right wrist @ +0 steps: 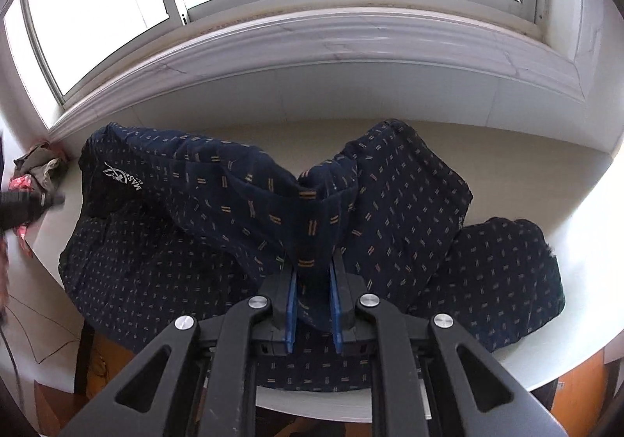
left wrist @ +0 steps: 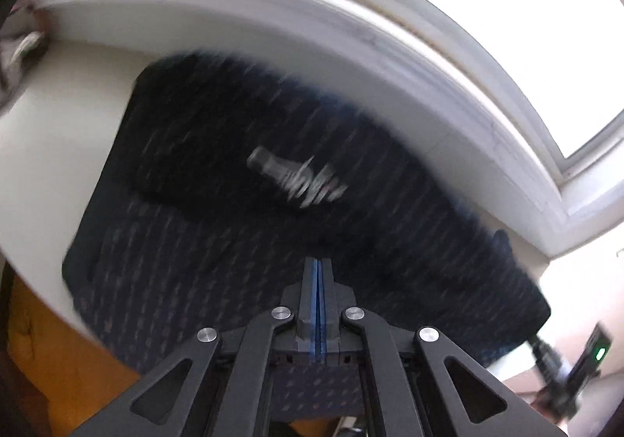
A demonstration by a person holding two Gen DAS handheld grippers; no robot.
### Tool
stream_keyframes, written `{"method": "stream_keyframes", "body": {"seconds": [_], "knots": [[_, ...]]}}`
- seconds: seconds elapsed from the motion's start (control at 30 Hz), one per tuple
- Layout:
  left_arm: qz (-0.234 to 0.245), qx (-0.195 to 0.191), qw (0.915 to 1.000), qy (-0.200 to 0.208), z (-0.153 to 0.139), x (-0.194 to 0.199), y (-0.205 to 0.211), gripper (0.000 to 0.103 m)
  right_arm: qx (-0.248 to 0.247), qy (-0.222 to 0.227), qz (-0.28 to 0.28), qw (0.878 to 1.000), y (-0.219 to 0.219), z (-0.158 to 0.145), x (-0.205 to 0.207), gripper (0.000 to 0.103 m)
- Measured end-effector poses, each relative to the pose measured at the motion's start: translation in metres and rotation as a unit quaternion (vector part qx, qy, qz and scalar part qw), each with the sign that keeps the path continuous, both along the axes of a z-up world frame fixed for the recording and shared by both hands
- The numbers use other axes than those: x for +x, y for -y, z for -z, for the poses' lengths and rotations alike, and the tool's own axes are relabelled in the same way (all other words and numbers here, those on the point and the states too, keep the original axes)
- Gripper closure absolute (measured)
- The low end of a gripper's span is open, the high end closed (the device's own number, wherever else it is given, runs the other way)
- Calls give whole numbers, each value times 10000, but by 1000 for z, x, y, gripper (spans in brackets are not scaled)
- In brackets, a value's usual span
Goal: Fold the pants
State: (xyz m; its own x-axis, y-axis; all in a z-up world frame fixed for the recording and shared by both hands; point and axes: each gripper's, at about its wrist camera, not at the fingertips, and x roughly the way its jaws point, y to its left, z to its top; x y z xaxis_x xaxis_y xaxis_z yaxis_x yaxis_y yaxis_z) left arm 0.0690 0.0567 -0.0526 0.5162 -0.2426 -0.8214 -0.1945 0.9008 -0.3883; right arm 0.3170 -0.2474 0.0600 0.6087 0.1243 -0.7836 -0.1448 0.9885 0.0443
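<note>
Dark navy pants point(right wrist: 156, 261) with small tan dashes lie crumpled on a white table point(right wrist: 546, 171). A white logo point(right wrist: 121, 177) shows near their far left end. My right gripper point(right wrist: 315, 265) is shut on a bunched fold of the pants, which rises from the pads in a ridge. The left wrist view is motion-blurred: my left gripper point(left wrist: 318, 261) hangs above the pants point(left wrist: 234, 242), its blue pads pressed together with nothing between them. The right wrist view catches this left gripper point(right wrist: 23, 203) as a blur at the far left, off the cloth.
A white window sill point(right wrist: 331, 43) and wall run along the table's far side. A small heap of other clothes point(right wrist: 39, 164) sits in the far left corner. The rounded table edge point(right wrist: 312, 405) is near me, with orange floor point(left wrist: 78, 359) below.
</note>
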Motion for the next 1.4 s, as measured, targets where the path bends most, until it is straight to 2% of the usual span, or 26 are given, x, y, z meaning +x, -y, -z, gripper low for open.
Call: {"method": "stream_keyframes", "body": {"seconds": [0.1, 0.2, 0.53, 0.63, 0.67, 0.7, 0.73, 0.77, 0.83, 0.93, 1.0, 1.13, 1.23, 1.33, 1.4], "knots": [[228, -270, 9994, -58, -15, 39, 1, 103, 22, 54, 65, 10000, 2, -3, -1, 93], [210, -184, 9996, -66, -25, 66, 2, 102, 88, 62, 159, 9998, 5, -3, 2, 93], [-69, 71, 9996, -258, -24, 88, 16, 102, 36, 34, 239, 9997, 6, -1, 3, 93], [-146, 77, 9995, -265, -21, 88, 18, 98, 77, 11, 277, 9996, 7, 0, 3, 93], [-187, 53, 9995, -255, -21, 87, 18, 82, 81, 12, 282, 9996, 7, -1, 3, 93], [-210, 69, 9995, -238, -19, 86, 18, 22, 85, 6, 283, 9996, 7, 0, 4, 93], [-185, -43, 9996, -195, -18, 85, 18, 4, 90, 9, 282, 9996, 7, -1, 4, 93], [-129, -138, 9997, -178, -18, 83, 21, 0, 97, 9, 279, 9996, 8, -1, 4, 93], [-91, -201, 9995, -219, -20, 83, 23, 0, 124, 11, 282, 9995, 9, -2, 5, 93], [-96, -3, 9996, -279, -28, 96, 20, 0, 141, 12, 292, 9995, 9, -2, 4, 93], [-214, -44, 9990, -397, -29, 109, 13, 0, 161, 12, 308, 9994, 10, -2, 3, 93], [-541, -137, 9948, -856, -30, 148, -12, 0, 185, 22, 328, 9993, 10, 0, -2, 93], [-675, -227, 9880, -1372, -23, 179, -27, 1, 176, 54, 348, 9992, 9, 1, -4, 93], [-757, -89, 9791, -1885, -12, 203, -36, 17, 182, 94, 395, 9990, 7, 1, -6, 93], [-808, 35, 9737, -2132, -6, 212, -40, 35, 208, 112, 428, 9988, 7, 1, -7, 93]]}}
